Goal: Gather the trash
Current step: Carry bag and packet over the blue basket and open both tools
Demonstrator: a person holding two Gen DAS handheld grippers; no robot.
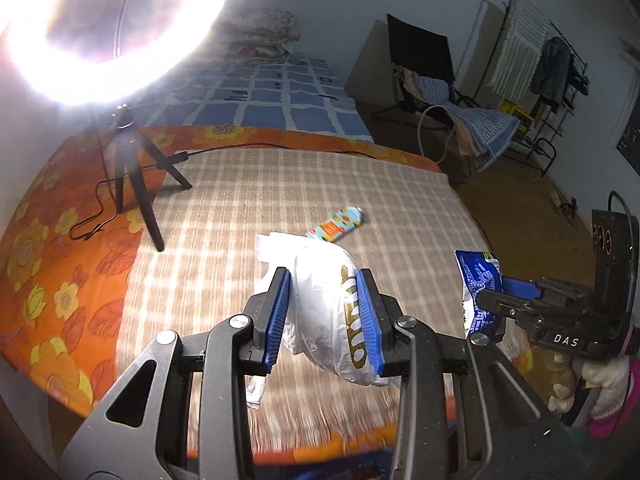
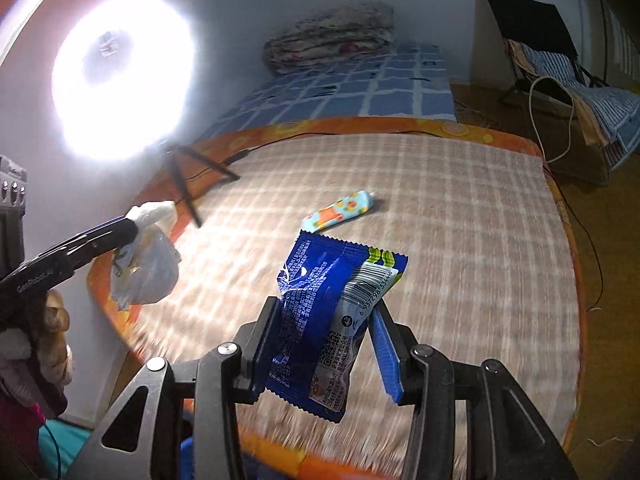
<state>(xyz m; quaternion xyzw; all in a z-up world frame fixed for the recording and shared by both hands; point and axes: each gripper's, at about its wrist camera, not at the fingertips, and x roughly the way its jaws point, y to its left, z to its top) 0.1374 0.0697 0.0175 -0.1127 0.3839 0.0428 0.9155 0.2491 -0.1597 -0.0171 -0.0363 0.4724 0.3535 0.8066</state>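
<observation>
My left gripper (image 1: 325,276) is shut on a white plastic wrapper (image 1: 324,304) with gold lettering and holds it above the checked table cloth (image 1: 240,208). My right gripper (image 2: 326,312) is shut on a blue snack wrapper (image 2: 320,320), also held above the table. A light blue and orange patterned wrapper (image 1: 336,226) lies flat on the cloth near the middle; it also shows in the right wrist view (image 2: 338,210). The right gripper with the blue wrapper (image 1: 480,292) shows at the right of the left view. The left gripper with the white wrapper (image 2: 146,264) shows at the left of the right view.
A ring light on a black tripod (image 1: 134,168) stands at the table's far left, its cable (image 1: 256,146) trailing along the far edge. A bed with a blue checked cover (image 1: 280,92) lies behind. A chair (image 1: 432,80) with clothes stands at the right.
</observation>
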